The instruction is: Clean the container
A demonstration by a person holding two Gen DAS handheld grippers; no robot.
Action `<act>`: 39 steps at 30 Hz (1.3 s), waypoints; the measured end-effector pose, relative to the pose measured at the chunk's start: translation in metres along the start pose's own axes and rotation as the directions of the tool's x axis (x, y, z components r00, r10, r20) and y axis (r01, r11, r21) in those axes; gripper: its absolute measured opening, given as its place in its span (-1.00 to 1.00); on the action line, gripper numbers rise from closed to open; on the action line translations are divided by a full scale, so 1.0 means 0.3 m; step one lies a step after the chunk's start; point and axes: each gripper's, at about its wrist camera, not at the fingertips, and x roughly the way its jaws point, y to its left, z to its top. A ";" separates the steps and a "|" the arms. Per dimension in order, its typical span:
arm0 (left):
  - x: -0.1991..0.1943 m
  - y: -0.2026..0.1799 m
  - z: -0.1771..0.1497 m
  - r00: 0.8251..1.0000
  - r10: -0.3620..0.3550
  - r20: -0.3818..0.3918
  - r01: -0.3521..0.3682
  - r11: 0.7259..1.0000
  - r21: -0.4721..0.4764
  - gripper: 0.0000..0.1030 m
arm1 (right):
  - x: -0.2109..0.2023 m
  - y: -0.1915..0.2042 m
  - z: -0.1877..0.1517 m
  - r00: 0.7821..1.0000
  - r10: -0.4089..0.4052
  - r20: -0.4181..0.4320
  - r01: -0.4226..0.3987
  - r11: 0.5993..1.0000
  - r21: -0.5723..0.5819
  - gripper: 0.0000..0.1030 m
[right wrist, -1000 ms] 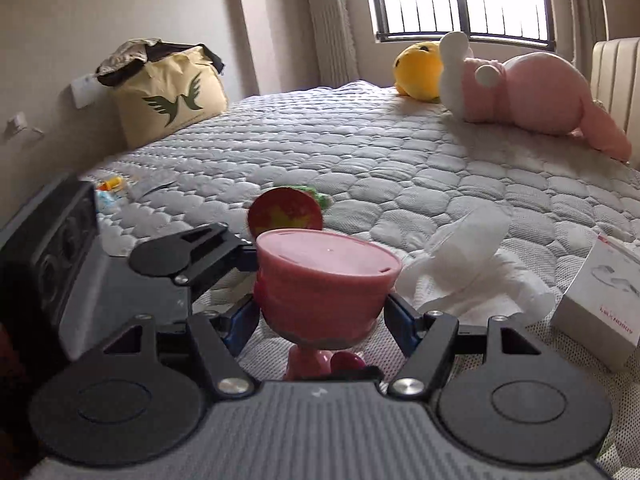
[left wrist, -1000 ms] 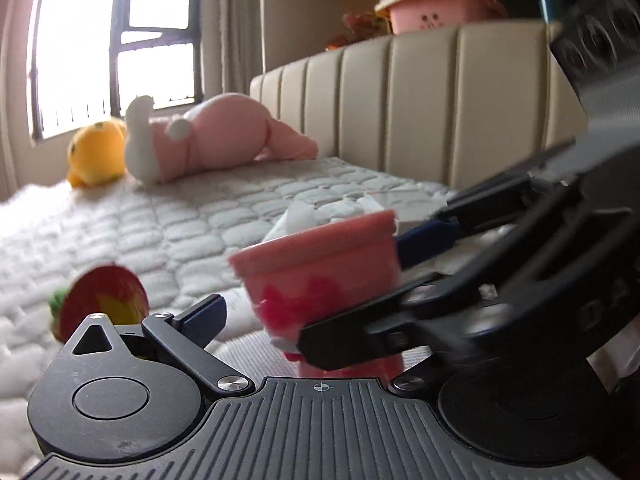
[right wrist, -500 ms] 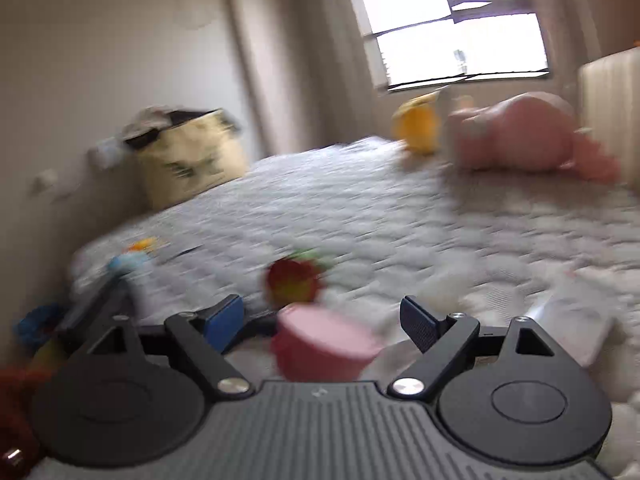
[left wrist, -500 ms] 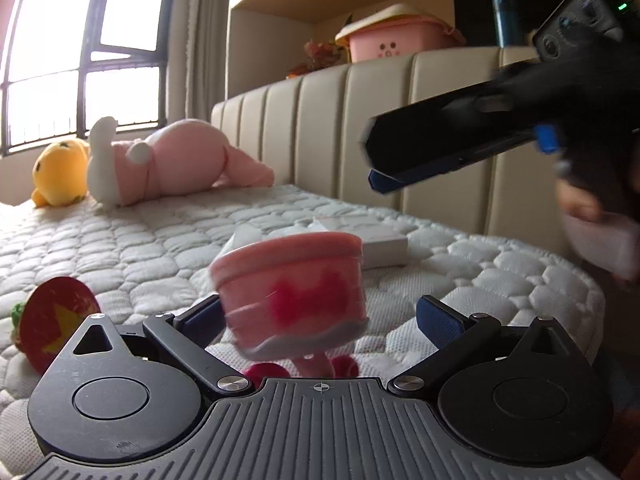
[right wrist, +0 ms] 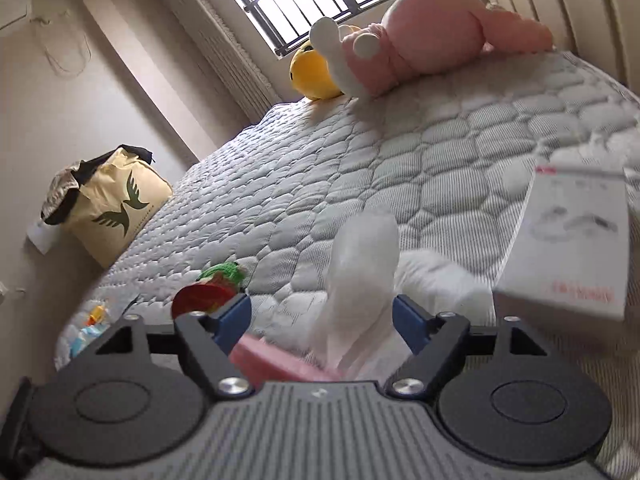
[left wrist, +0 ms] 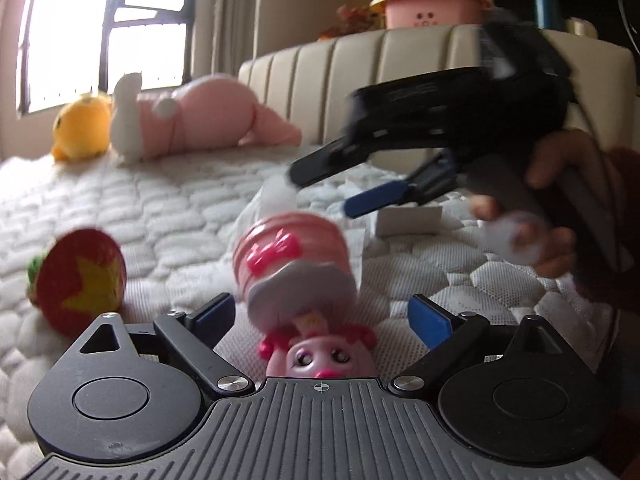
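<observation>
The pink doll-shaped container (left wrist: 294,264) is tipped over on the quilted bed, its doll head toward the left wrist camera and its mouth pointing away; it is blurred. It sits between the blue pads of my left gripper (left wrist: 320,318), which is open around it. My right gripper (left wrist: 324,192) hovers open above and behind the container, held by a hand (left wrist: 560,200). A white tissue (right wrist: 360,280) rises between the right gripper's (right wrist: 322,320) spread fingers, ungripped. The container's pink rim (right wrist: 272,360) shows just below. Whether the tissue reaches inside the container is unclear.
A strawberry toy (left wrist: 80,276) lies left of the container. A white box (right wrist: 568,240) rests on the bed to the right. Pink plush (left wrist: 192,116) and yellow plush (left wrist: 80,128) lie by the window. Padded headboard (left wrist: 400,80) behind; a yellow bag (right wrist: 116,208) stands past the bed.
My right gripper opened, let go of the container and lifted up and away. The container has since tipped over from upright. The right view now tilts down over the tissue.
</observation>
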 end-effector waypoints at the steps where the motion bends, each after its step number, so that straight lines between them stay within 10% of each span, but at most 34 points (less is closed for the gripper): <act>1: 0.002 0.011 0.003 1.000 0.000 -0.017 0.000 0.999 -0.034 0.90 | -0.016 0.003 -0.019 0.999 0.026 -0.025 -0.026 1.000 0.002 0.57; 5: -0.060 0.026 0.005 0.999 -0.012 -0.049 0.007 0.995 -0.103 0.93 | -0.073 0.038 -0.097 0.990 0.085 -0.114 -0.087 0.996 -0.016 0.57; 13: -0.262 0.006 -0.033 1.000 0.001 0.005 -0.001 0.998 0.062 1.00 | 0.040 0.095 -0.215 0.980 0.076 -0.185 -0.076 0.997 0.008 0.59; 17: -0.255 0.023 -0.033 1.000 0.014 -0.012 -0.014 1.000 -0.004 1.00 | 0.102 0.083 -0.197 0.988 0.088 -0.129 -0.067 0.986 0.155 0.00; 19: -0.259 0.033 -0.033 1.000 0.007 -0.004 -0.007 1.000 -0.023 1.00 | 0.119 0.046 -0.181 0.970 0.208 -0.127 -0.157 0.932 0.326 -0.14; 20: -0.261 0.038 -0.031 1.000 0.006 0.005 -0.006 1.000 -0.030 1.00 | 0.127 0.024 -0.179 0.950 0.288 -0.119 -0.214 0.880 0.425 -0.58; 24: -0.258 0.070 -0.020 0.999 -0.004 0.039 0.007 0.996 -0.090 1.00 | 0.175 -0.055 -0.196 0.870 0.492 -0.019 -0.334 0.619 0.711 -0.53; 29: -0.196 0.123 -0.003 1.000 0.001 0.010 0.001 0.977 -0.215 1.00 | 0.167 -0.078 -0.180 0.882 0.471 0.006 -0.343 0.633 0.694 -0.53; 33: -0.107 0.158 0.004 1.000 -0.004 0.006 0.005 0.949 -0.315 1.00 | 0.184 -0.147 -0.197 0.842 0.535 0.069 -0.362 0.467 0.807 -0.53; 39: -0.027 0.089 0.040 0.997 0.051 0.058 -0.043 0.990 -0.134 1.00 | 0.175 -0.249 -0.232 0.828 0.536 0.166 -0.385 0.328 0.863 -0.48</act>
